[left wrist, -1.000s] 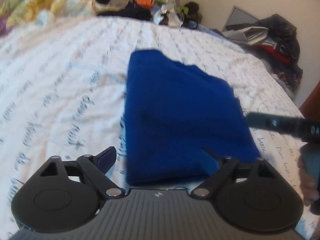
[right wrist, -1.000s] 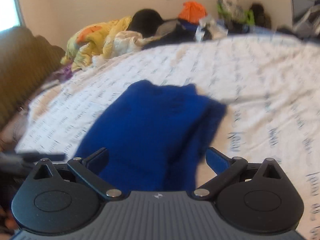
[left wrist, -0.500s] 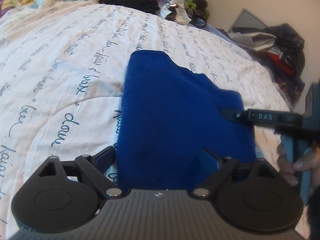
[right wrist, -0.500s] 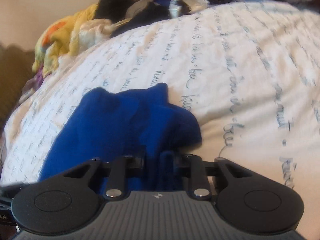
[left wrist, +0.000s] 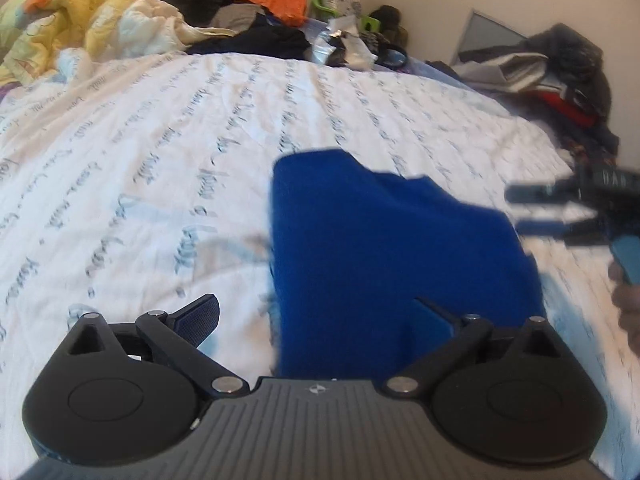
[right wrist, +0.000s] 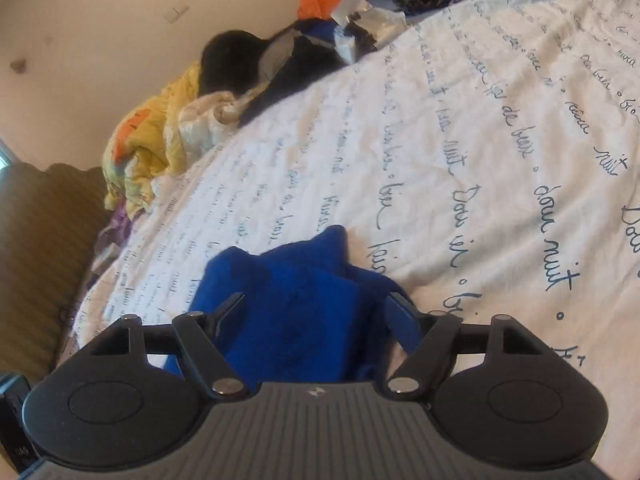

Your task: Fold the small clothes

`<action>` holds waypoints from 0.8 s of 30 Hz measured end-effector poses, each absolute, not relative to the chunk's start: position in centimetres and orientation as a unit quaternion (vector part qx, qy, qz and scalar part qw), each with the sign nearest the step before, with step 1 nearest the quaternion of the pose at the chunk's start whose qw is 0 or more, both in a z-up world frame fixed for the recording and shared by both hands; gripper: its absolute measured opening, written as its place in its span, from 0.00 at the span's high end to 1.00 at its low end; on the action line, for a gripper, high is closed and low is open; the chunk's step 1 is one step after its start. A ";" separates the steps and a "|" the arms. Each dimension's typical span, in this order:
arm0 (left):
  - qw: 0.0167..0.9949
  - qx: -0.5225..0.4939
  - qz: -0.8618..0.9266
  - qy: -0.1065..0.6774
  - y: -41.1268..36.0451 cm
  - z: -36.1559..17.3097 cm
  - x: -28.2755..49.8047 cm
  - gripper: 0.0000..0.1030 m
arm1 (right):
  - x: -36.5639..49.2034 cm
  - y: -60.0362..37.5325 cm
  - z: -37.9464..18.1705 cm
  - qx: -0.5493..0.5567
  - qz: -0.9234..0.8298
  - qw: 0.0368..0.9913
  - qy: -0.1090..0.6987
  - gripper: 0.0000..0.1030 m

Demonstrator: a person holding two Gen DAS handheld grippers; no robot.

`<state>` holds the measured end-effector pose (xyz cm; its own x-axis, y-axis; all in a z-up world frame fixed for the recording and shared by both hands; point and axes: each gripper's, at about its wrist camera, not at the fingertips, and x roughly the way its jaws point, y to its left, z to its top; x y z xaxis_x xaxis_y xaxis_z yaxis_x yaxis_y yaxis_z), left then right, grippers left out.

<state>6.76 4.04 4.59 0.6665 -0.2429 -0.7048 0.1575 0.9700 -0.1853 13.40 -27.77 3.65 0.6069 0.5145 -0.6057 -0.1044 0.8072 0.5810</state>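
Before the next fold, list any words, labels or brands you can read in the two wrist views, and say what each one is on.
"nuit", in dark cursive, on the white quilted bedspread, right wrist view.
"de beaux", less sure, same bedspread.
Other cursive rows on the bedspread: too small or blurred.
Pale lettering on the black right gripper, left wrist view: blurred, unreadable.
Small emblem on the grey ribbed gripper body: a logo, no letters.
Blue knitted garment: no label visible.

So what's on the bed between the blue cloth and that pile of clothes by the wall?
Only bare white sheet between the blue folded cloth and pile, left wrist view.
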 end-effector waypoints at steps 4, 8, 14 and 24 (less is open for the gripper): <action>0.903 -0.078 -0.109 0.408 3.8 4.4 8.3 0.03 | 14.9 -26.8 2.3 0.233 0.173 0.847 0.446 0.27; 0.902 -0.067 -0.104 0.415 2.9 3.9 8.5 0.03 | 14.9 -25.5 1.2 0.195 0.181 0.858 0.439 0.88; 0.912 -0.068 -0.118 0.388 2.8 4.9 9.1 0.01 | 14.0 -26.6 1.6 0.152 0.192 0.876 0.416 0.89; 0.926 -0.013 -0.151 0.346 1.0 6.1 9.4 0.04 | 12.5 -26.5 5.4 0.149 0.127 0.912 0.360 0.54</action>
<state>9.44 0.96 6.11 0.7148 -0.2878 -0.6374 0.2704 0.9542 -0.1276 12.46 -26.49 5.37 0.7092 0.3391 -0.6181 -0.1245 0.9232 0.3636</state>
